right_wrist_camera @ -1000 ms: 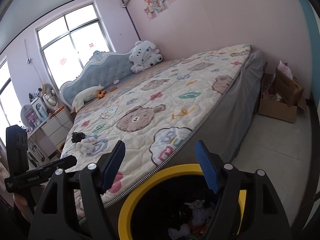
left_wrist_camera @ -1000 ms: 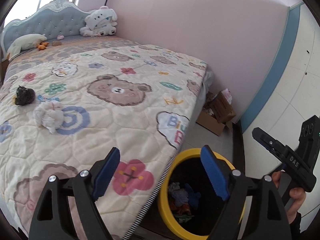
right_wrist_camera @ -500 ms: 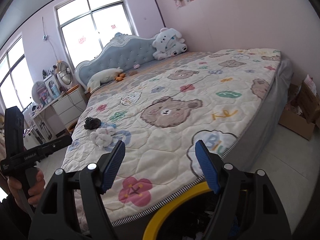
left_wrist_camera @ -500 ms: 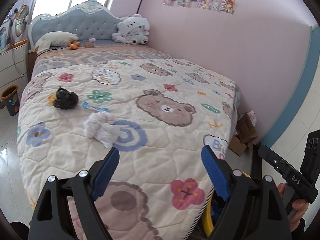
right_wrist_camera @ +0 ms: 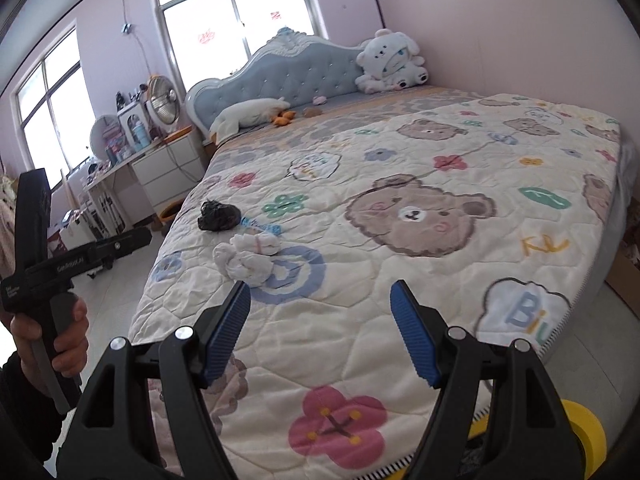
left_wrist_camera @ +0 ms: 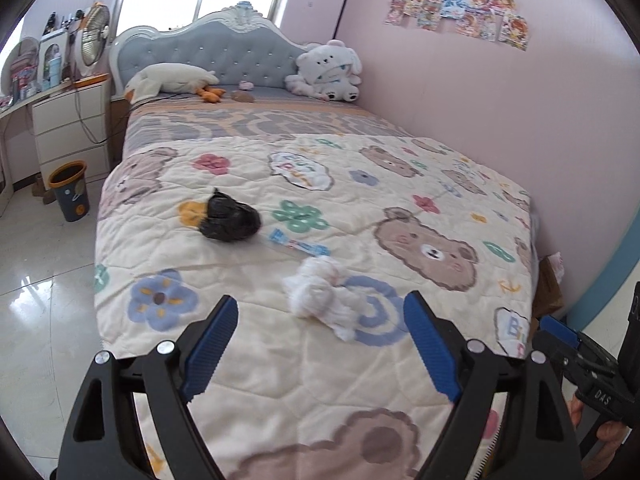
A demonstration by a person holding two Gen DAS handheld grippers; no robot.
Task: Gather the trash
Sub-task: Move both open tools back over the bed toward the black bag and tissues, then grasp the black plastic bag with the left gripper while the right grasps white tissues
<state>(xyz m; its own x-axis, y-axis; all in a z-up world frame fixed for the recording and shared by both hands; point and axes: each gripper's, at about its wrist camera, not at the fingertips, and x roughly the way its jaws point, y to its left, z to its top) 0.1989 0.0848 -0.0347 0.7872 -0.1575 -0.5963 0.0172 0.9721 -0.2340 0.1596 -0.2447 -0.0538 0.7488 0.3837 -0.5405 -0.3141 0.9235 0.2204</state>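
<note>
black bag [left_wrist_camera: 229, 221]: crumpled on the bed [left_wrist_camera: 400, 184], left of the wrapper
blue wrapper [left_wrist_camera: 298, 245]: flat, long axis left-right
white wad [left_wrist_camera: 320, 294]: nearest the bed's foot
left gripper [left_wrist_camera: 318, 344]: wide, empty, aimed at wad
right gripper [right_wrist_camera: 320, 328]: wide, empty, above quilt

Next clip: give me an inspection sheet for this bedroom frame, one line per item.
Surface: quilt with bear and flower print, spread flat on the bed.
Job's things: white wad, black bag and blue wrapper lie on the quilt; yellow bin at the bed's foot.
Clutter: plush toys by the headboard.
Grippers: left gripper and right gripper both open, empty, above the quilt.
Cables: cord hangs over the nightstand.
Surroundings: small bin on the floor, fan, window.
</note>
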